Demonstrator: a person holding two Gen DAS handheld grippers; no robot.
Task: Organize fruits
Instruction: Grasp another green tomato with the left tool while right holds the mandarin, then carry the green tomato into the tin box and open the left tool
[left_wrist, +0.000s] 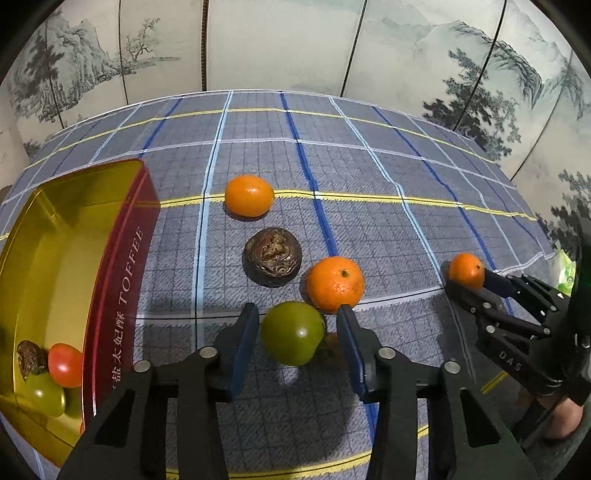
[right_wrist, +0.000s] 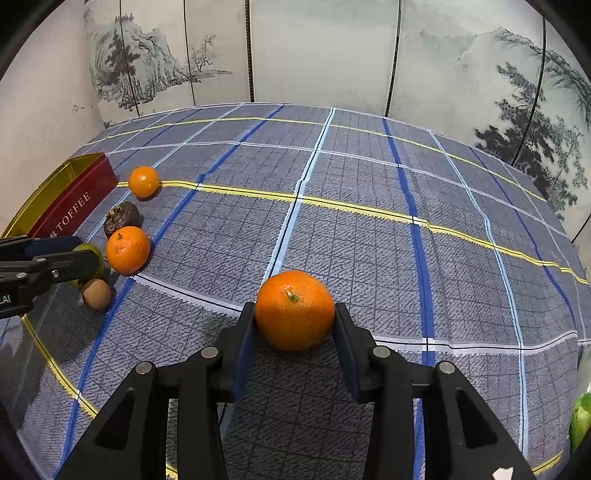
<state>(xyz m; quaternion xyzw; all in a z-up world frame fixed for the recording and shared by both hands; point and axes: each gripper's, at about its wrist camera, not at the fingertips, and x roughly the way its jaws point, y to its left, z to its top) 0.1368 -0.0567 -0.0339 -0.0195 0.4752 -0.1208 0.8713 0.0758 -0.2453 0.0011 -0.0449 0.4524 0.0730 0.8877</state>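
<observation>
My left gripper (left_wrist: 297, 319) is open around a green tomato (left_wrist: 293, 333) on the cloth, pads a little apart from it. An orange (left_wrist: 335, 283), a dark brown round fruit (left_wrist: 272, 256) and a second orange (left_wrist: 249, 195) lie just beyond. The red and gold TOFFEE tin (left_wrist: 122, 258) at the left holds a red tomato (left_wrist: 64, 364), a green fruit (left_wrist: 46, 394) and a brown one. My right gripper (right_wrist: 294, 314) is shut on an orange (right_wrist: 294, 310); it also shows in the left wrist view (left_wrist: 466, 270). A small brown fruit (right_wrist: 96, 294) lies by the left gripper.
A blue-grey plaid cloth (right_wrist: 369, 240) covers the table. A painted folding screen (right_wrist: 332, 55) stands close behind it. Something green (right_wrist: 580, 421) lies at the table's right edge. The tin (right_wrist: 70, 206) sits at the far left.
</observation>
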